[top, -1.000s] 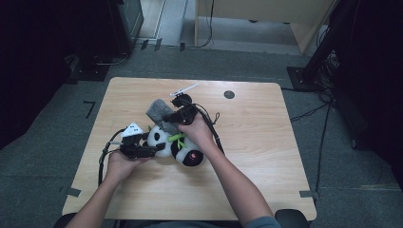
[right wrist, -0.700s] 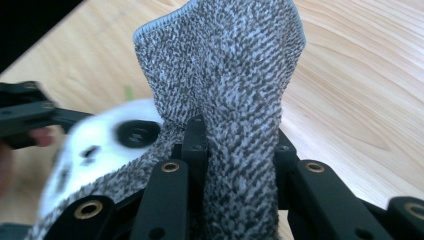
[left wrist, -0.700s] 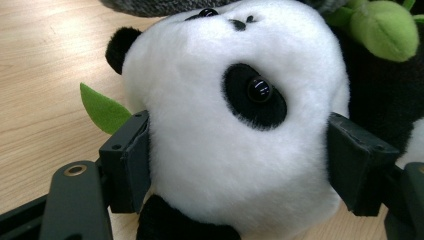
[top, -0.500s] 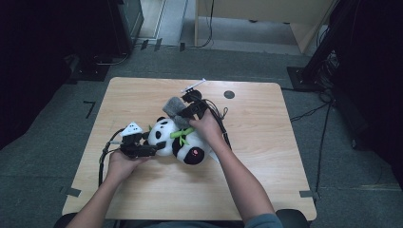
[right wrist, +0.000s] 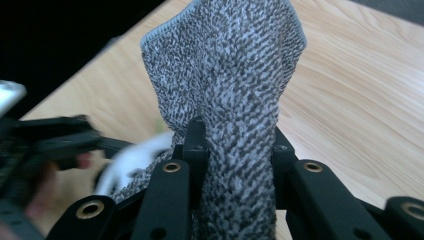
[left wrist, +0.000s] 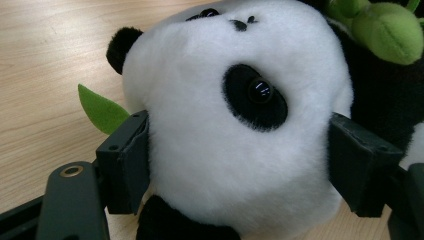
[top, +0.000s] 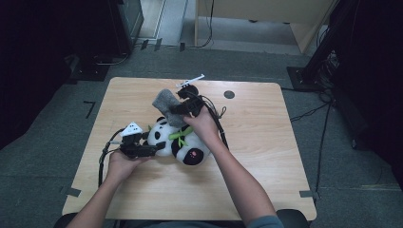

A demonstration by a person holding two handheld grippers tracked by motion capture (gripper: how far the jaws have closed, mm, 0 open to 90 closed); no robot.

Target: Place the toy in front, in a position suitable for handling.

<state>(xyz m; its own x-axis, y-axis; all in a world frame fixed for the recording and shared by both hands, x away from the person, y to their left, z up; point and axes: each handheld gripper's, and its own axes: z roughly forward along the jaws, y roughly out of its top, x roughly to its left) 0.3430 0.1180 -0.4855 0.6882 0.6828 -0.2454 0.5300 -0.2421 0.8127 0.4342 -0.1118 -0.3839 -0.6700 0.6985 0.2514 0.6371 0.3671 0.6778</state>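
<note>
Panda plush toy, the black-and-white fluffy one with green felt leaves (top: 178,140), is lying on its side a bit left of the middle of the light wooden worktop (top: 266,156), and both hands are busy with it. Nearest to the person, the left tool (top: 142,151) comes in from the left and has its jaws pressed against either side of the panda's white head. In the left gripper view you can see the black pads (left wrist: 125,160) sinking into the fur a little, so I'd say it's there purely to pin the toy down and stop it rolling while the other hand works.

Just beyond that, the right tool (top: 178,109) sits over the far side of the panda, jaws pinched on a speckled grey knitted cloth (top: 167,105). In the right gripper view the grey fabric (right wrist: 230,85) is bunched between the jaws and stands up above them in a loose fold. The cloth's lower end seems to touch the panda near its head, though I can't tell if it's draped on it or just brushing it. My guess is it's being pulled off or wiped across the toy.

Further back there's a small dark round spot (top: 229,94) in the worktop surface. No boxes, bins or trays anywhere on the worktop, so nothing is held inside anything.
</note>
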